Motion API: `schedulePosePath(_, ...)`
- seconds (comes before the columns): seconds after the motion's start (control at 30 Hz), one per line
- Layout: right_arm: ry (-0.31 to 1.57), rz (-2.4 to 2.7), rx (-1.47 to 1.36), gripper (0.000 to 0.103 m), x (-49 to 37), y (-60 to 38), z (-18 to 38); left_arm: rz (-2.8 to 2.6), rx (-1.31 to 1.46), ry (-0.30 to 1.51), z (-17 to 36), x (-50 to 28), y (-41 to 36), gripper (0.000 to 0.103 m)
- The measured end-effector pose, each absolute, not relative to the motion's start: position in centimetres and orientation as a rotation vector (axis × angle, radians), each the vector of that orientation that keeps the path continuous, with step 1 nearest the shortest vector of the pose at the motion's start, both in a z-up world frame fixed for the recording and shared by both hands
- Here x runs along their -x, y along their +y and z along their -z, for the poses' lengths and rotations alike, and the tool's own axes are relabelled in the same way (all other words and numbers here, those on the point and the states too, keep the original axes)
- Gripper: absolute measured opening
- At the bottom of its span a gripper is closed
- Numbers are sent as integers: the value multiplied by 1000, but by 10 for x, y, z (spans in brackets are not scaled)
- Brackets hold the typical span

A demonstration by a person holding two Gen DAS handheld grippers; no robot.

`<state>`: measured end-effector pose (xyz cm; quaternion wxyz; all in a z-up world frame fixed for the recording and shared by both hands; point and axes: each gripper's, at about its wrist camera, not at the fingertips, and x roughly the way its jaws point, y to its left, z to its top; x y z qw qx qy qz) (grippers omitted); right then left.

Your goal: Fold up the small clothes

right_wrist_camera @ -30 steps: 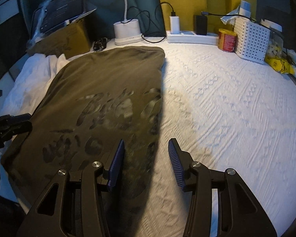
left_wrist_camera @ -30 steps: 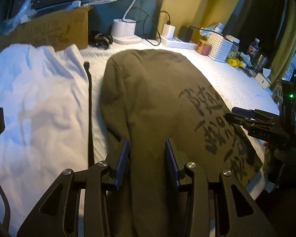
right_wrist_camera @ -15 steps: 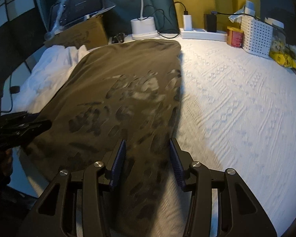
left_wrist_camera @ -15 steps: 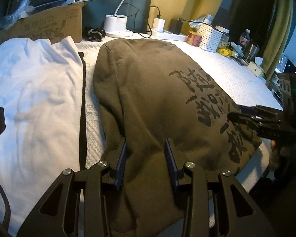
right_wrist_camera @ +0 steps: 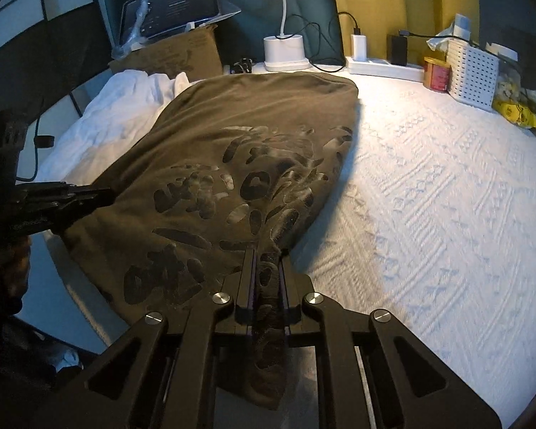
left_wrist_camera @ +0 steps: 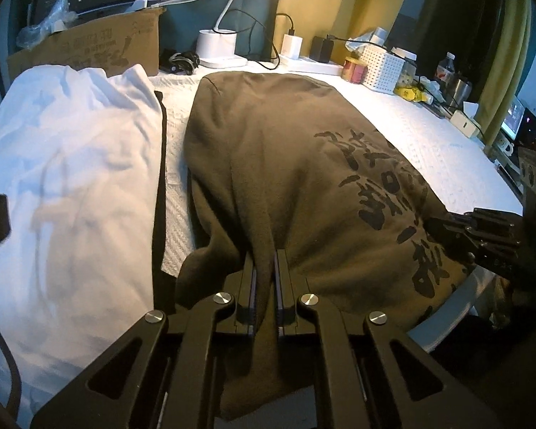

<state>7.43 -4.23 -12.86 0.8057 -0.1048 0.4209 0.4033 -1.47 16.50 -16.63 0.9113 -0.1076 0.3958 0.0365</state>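
An olive-brown shirt (left_wrist_camera: 286, 150) with dark printed characters lies lengthwise on a white textured table cover; it also shows in the right wrist view (right_wrist_camera: 232, 150). My left gripper (left_wrist_camera: 264, 268) is shut on a pinched fold at the shirt's near left edge. My right gripper (right_wrist_camera: 266, 254) is shut on the shirt's near right corner, by the print. Each gripper shows in the other's view: the right one (left_wrist_camera: 446, 227) at the right, the left one (right_wrist_camera: 96, 195) at the left. The near hem hangs over the table edge.
A white garment (left_wrist_camera: 64, 178) lies left of the shirt. At the back stand a cardboard box (left_wrist_camera: 89, 50), a lamp base (left_wrist_camera: 218, 44), chargers and a power strip (right_wrist_camera: 382, 64), a red tin (right_wrist_camera: 436, 73) and a white basket (right_wrist_camera: 473, 71). White cover (right_wrist_camera: 446, 196) lies right.
Both grippers went from open to shut on the shirt's near edge. They moved back toward the table's front edge, and the cloth now bunches up between the fingers.
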Motion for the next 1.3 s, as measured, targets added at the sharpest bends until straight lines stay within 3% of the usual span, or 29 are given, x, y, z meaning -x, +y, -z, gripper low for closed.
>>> schedulePosePath(0.17,915,-860,210,14,-75,-51,128,-116,177,817,158,17,157,13)
schedulePosePath(0.23,913,-854,217,19,-75,-55,126,-136,143,805,153,20,151,39)
schedulePosePath(0.27,912,-854,215,21,-74,-57,126,-137,145,791,151,21,150,66)
schedulePosePath(0.3,912,-858,211,23,-74,-60,126,-141,154,772,149,24,149,83)
schedulePosePath(0.33,911,-861,208,25,-74,-63,125,-153,161,752,145,25,148,86)
schedulePosePath(0.47,898,-852,198,42,-75,-78,121,-187,140,701,132,24,139,86)
schedulePosePath(0.57,889,-838,189,45,-77,-90,118,-178,128,690,129,18,128,86)
schedulePosePath(0.67,874,-811,183,58,-80,-102,115,-154,114,697,128,8,114,86)
schedulePosePath(1.0,859,-693,127,59,-100,-149,109,-96,66,663,119,-18,72,87)
schedulePosePath(1.03,857,-680,122,59,-103,-154,108,-94,56,654,118,-20,68,89)
schedulePosePath(1.1,854,-659,112,59,-106,-162,106,-86,43,632,114,-24,61,102)
schedulePosePath(1.3,836,-573,113,59,-116,-180,98,-36,30,574,98,-36,40,102)
